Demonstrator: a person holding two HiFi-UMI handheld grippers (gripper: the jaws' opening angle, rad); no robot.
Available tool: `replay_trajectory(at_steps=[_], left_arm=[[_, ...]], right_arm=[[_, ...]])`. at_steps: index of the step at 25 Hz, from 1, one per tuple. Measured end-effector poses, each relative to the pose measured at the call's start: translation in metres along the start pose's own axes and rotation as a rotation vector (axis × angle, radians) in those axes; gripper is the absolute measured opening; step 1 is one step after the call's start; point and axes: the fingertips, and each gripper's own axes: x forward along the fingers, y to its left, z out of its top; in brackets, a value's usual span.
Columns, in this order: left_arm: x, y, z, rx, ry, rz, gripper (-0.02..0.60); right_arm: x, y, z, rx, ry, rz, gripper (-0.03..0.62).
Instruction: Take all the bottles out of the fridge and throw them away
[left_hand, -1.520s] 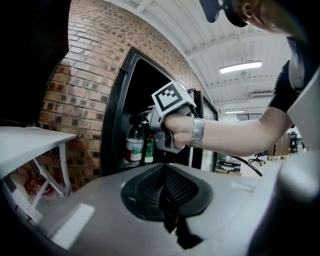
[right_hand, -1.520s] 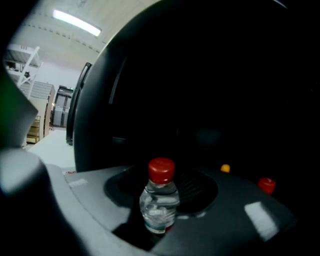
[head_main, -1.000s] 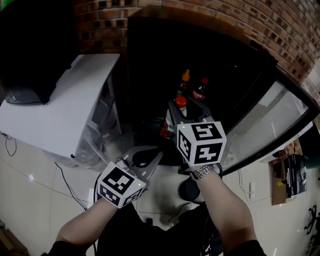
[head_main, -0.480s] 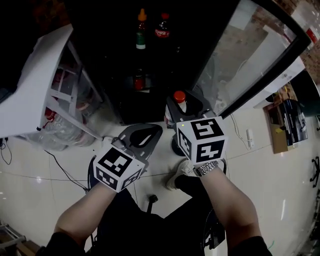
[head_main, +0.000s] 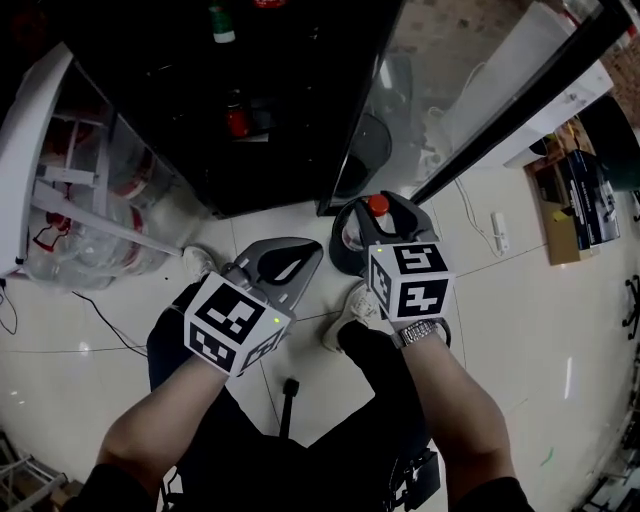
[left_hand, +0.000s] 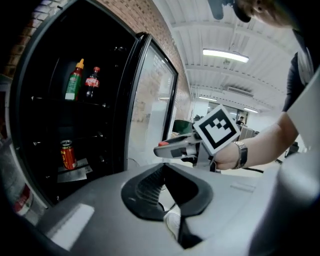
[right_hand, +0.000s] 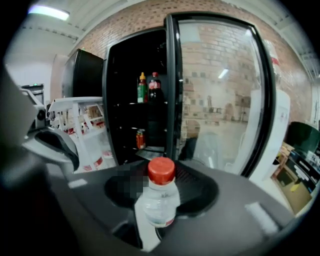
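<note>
Bottle (right_hand: 160, 200), clear with a red cap, stands upright between the jaws of the right claw (head_main: 385, 212), which pinch its body. The cap rises clear above the jaws, and the long axis is vertical, across the claw's line of reach.

Just below this claw and slightly to its left, a dark round bin (head_main: 343, 255), as I judge it, sits on the floor. Its contents cannot be seen. The release turns on that relation: the bottle must be over the bin's mouth, and it appears close to that but not squarely above.

Left claw (head_main: 312, 252), beside the right claw, has its jaws pressed together on nothing.

Ahead of both claws the fridge (right_hand: 111, 110) stands with its door (right_hand: 220, 100) swung open. On the upper shelf a green bottle (right_hand: 142, 89) and a cola bottle (right_hand: 154, 86) stand upright, side by side. A red can (right_hand: 140, 139) stands on a lower shelf. The left claw, being free, is judged the better placed for the shelves.
</note>
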Motion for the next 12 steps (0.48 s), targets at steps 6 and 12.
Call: replay_trajectory(at_steps=[6, 12], left_arm=[[0.027, 0.010, -0.034, -0.029, 0.061, -0.012, 0.005], [0.051, 0.018, -0.058, -0.051, 0.112, -0.018, 0.004]], right_arm=[[0.035, -0.029, -0.065, 0.022, 0.085, -0.034, 0.158], [0.069, -0.050, -0.128, 0.029, 0.198, -0.030, 0.158]])
